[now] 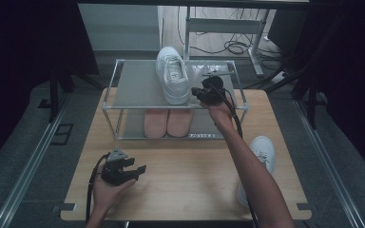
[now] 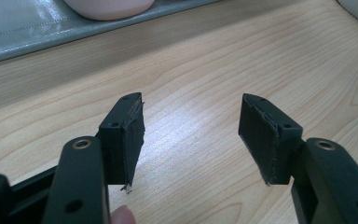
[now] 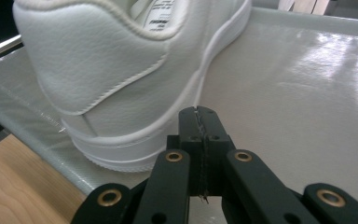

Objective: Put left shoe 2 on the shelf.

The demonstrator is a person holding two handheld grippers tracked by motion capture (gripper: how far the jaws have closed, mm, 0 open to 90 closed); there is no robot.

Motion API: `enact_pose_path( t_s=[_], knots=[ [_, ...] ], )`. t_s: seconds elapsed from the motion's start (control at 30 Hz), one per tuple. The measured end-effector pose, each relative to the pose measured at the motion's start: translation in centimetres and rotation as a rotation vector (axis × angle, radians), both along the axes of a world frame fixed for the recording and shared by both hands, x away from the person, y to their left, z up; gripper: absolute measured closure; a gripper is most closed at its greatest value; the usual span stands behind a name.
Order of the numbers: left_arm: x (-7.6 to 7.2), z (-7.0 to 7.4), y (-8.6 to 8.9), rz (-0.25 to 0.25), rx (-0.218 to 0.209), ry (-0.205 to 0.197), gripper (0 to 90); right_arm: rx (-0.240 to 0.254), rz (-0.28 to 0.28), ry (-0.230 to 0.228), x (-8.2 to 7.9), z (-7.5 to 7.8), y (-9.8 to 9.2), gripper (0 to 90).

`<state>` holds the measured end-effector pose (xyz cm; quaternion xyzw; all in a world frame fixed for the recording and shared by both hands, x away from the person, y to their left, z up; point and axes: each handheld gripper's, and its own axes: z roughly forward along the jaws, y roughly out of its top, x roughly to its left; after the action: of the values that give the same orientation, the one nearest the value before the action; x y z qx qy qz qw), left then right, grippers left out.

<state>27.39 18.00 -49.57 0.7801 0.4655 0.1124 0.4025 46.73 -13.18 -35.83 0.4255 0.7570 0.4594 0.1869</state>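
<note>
While the right gripper (image 1: 204,93) sits at the near right corner of the two-tier metal shoe rack (image 1: 109,92), its jaws are fully closed on each other with nothing between them, as the right gripper view confirms (image 3: 200,119). The white leather low-top sneaker (image 1: 172,73) stands on the grey top shelf, just beside the gripper and to its left in the high view. The sneaker's long axis runs from the near edge of the shelf toward the far edge, heel nearest the person; in the right gripper view the heel (image 3: 98,74) lies just ahead and left of the closed jaw tips. The right hand is therefore far nearer to this sneaker than the left. The right forearm extends diagonally across the light wooden table (image 1: 190,190), wrist raised to shelf height, gripper pointing forward.

The left gripper (image 1: 140,168) rests low near the table's front left, held level, jaws spread wide and empty (image 2: 191,135). A second white sneaker (image 1: 262,148) lies at the table's right edge, partly under the right arm. A pair of pink slippers (image 1: 167,121) occupies the lower shelf.
</note>
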Motion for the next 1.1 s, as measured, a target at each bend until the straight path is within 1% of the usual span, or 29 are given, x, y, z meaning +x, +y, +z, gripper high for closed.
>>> enact_pose_path(
  t_s=[0.1, 0.2, 0.4, 0.47, 0.6, 0.73, 0.8, 0.9, 1.1],
  knots=[
    [0.0, 0.0, 0.0, -0.001, -0.001, 0.000, 41.0, -0.010, 0.012, -0.001, 0.0, -0.2, 0.6, 89.3],
    [0.0, 0.0, 0.0, -0.002, -0.001, 0.000, 41.0, -0.013, 0.010, -0.019, -0.1, -0.2, 0.9, 89.4],
    [0.1, -0.1, -0.1, -0.005, 0.003, 0.006, 40.8, 0.014, 0.006, -0.011, -0.1, -0.2, 0.9, 89.5],
    [0.1, -0.1, -0.2, -0.006, 0.003, 0.007, 40.8, 0.028, 0.016, -0.006, -0.2, -0.2, 1.2, 89.5],
    [0.1, -0.1, -0.1, -0.010, 0.003, 0.008, 40.7, 0.022, 0.034, -0.009, -0.4, -0.2, 1.8, 89.5],
    [0.1, -0.1, 0.0, -0.007, 0.002, 0.008, 40.6, 0.029, 0.042, -0.016, -0.5, -0.1, 2.5, 89.5],
    [0.1, 0.0, 0.0, -0.006, 0.003, 0.007, 40.6, 0.036, 0.048, -0.012, -0.5, -0.1, 2.7, 89.5],
    [0.1, 0.0, 0.0, -0.008, 0.004, 0.009, 40.5, 0.034, 0.055, -0.014, -0.6, -0.1, 3.1, 89.5],
    [0.1, -0.1, -0.1, -0.011, 0.008, 0.012, 40.4, 0.057, 0.067, -0.008, -0.7, -0.2, 3.7, 89.5]
  ],
)
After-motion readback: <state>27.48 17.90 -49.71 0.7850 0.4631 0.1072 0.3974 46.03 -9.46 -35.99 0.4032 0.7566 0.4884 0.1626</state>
